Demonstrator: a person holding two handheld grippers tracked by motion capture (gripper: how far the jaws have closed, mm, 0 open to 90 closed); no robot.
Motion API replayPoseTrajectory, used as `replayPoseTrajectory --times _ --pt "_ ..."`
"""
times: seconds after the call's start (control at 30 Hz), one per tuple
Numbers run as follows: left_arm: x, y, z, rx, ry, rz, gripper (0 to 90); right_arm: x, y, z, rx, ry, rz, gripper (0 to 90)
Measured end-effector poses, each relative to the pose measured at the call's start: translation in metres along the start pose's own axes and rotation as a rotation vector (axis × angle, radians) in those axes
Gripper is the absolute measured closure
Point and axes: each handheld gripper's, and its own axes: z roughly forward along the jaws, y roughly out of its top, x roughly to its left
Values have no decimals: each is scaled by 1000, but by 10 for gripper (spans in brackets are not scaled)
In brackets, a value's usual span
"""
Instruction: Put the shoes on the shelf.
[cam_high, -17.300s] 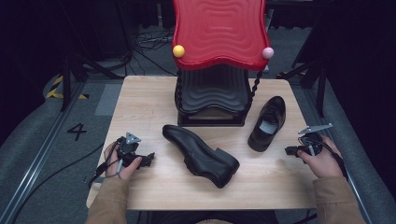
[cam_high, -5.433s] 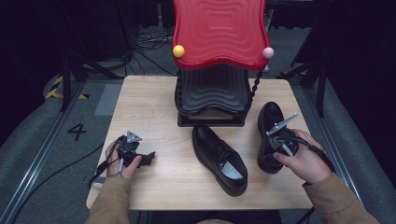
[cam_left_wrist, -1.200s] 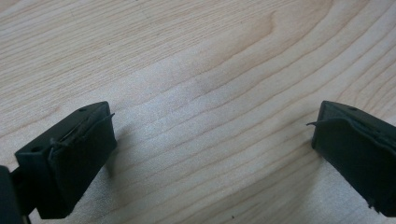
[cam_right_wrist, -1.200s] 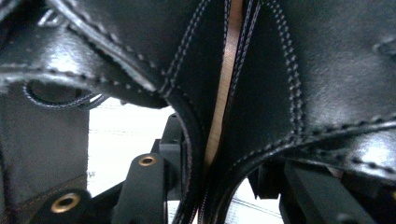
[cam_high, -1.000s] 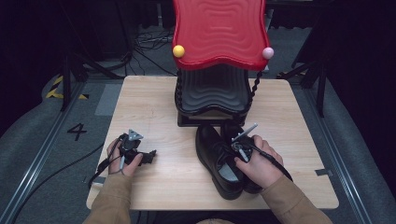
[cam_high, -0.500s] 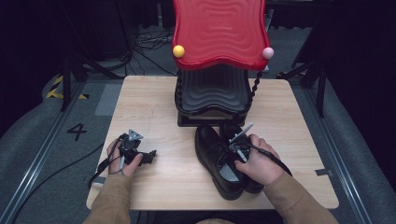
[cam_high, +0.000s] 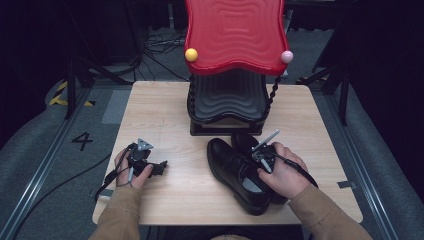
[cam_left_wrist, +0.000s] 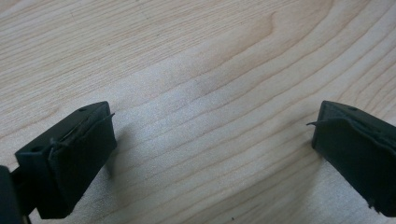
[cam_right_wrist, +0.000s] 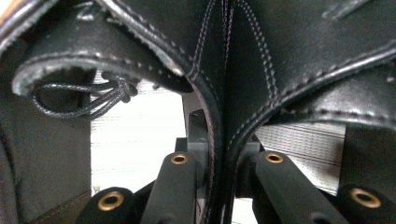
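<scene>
Two black leather shoes stand side by side in front of the stand, the left shoe (cam_high: 227, 165) and the right shoe (cam_high: 244, 141) touching. My right gripper (cam_high: 254, 161) reaches down between them from the heel side. In the right gripper view its jaws (cam_right_wrist: 226, 168) have just been closing with the inner wall of one shoe (cam_right_wrist: 154, 28) and of the other shoe (cam_right_wrist: 317, 51) pressed together between them. My left gripper (cam_high: 161, 167) lies on the table at the left, open, over bare wood (cam_left_wrist: 210, 140).
A black wavy stand with a red wavy top (cam_high: 234, 35) takes up the back middle of the wooden table (cam_high: 160, 115). A yellow ball (cam_high: 191, 54) and a pink ball (cam_high: 286, 56) hang at its corners. Dark floor and cables surround the table.
The right shoe, which earlier stood apart at the right, now stands against the left shoe. Over the last second the right hand barely shifted. The left hand has kept still.
</scene>
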Motion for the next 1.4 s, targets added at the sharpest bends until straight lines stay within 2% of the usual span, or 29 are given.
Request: replayPoseTrajectory --times 0.07,0.2,0.27,0.5,0.83,1.03,1.4 --pt "0 0 0 0 0 0 0 0 -1 -3 1 8 -2 820" --pt "0 0 0 0 0 0 0 -1 -5 -21 3 48 21 820" --pt "0 0 0 0 0 0 0 -1 -5 -21 3 48 21 820" --pt "0 0 0 0 0 0 0 3 -10 -54 11 48 36 821" --pt "0 0 0 0 0 0 0 7 -15 -87 11 41 26 820" --pt "0 0 0 0 0 1 0 7 -15 -115 -18 34 23 819" --pt "0 0 0 2 1 2 0 7 -11 -146 -49 54 15 819"
